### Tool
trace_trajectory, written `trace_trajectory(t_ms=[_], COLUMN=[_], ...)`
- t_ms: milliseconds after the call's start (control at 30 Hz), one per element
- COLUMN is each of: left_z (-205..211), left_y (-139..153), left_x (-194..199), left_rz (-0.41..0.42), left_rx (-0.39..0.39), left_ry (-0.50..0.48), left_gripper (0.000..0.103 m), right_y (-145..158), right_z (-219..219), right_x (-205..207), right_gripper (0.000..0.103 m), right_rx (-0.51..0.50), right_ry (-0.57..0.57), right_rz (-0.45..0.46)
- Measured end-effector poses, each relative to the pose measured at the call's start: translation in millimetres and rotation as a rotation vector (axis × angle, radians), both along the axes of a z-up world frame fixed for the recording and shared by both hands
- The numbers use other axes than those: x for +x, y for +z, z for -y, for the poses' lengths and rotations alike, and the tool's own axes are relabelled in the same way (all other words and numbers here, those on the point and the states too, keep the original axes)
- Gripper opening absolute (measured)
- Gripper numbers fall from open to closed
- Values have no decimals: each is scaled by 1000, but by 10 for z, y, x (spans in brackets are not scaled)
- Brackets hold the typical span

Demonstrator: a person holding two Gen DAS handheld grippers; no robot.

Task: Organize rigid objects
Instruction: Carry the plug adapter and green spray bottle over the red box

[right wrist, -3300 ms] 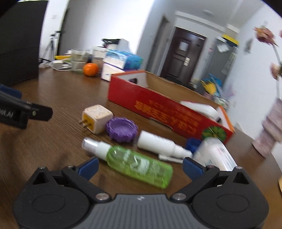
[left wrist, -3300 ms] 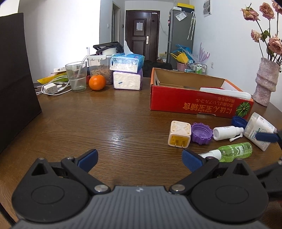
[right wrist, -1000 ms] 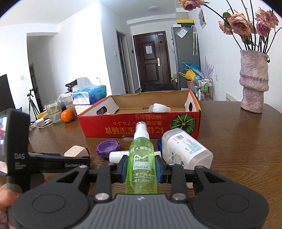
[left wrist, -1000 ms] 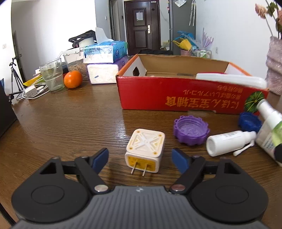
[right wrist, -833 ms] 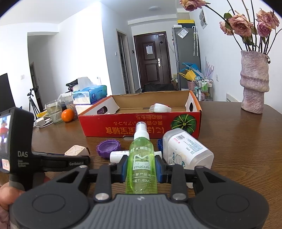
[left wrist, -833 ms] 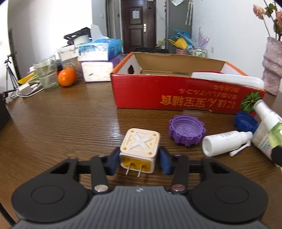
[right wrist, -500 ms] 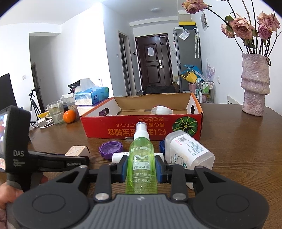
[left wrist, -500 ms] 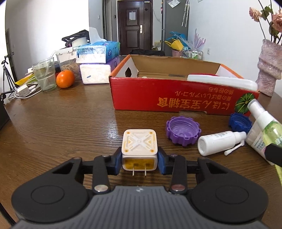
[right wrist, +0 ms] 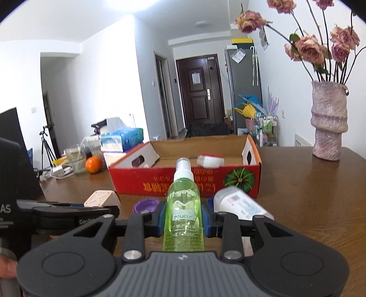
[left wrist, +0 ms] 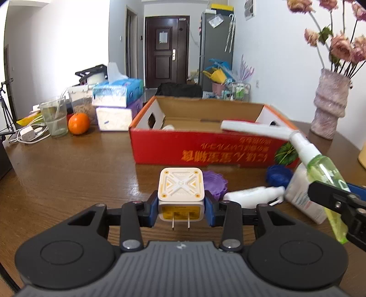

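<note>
Both views bright, daylit; strongest light from upper left, wall (left wrist: pixel 57 45) blown out white. Sheen on counter (left wrist: pixel 68 178) in front of box (left wrist: pixel 205 148). Heavy fisheye bowing, dark corner vignette. Motion blur on box lettering and white bottle (right wrist: pixel 240 203); flowers (left wrist: pixel 343 43) soft. Ceiling (right wrist: pixel 103 20) overexposed.

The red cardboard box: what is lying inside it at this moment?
Inside the red cardboard box lies a white item with red trim. The near wall hides the front floor.
</note>
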State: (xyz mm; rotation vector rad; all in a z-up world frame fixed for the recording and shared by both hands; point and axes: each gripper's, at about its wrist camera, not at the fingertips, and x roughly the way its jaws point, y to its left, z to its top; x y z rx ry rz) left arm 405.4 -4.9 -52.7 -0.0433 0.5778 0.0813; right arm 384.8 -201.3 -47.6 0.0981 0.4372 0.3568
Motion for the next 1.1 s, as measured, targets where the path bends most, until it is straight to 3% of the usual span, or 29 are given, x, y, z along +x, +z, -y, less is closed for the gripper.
trace_trajectory(t_ms=[700, 1100], left_z=[250, 263], left_y=[435, 506], left_x=[174, 506], left_rz=[111, 135], left_rx=[6, -49], left_ry=[5, 50], left_gripper=[40, 40], right_y=[417, 454], right_z=[120, 207], right_x=[298, 626], right_gripper=[30, 30], right_rx=[-6, 4], right_ry=[-26, -43], right_rz=[85, 69])
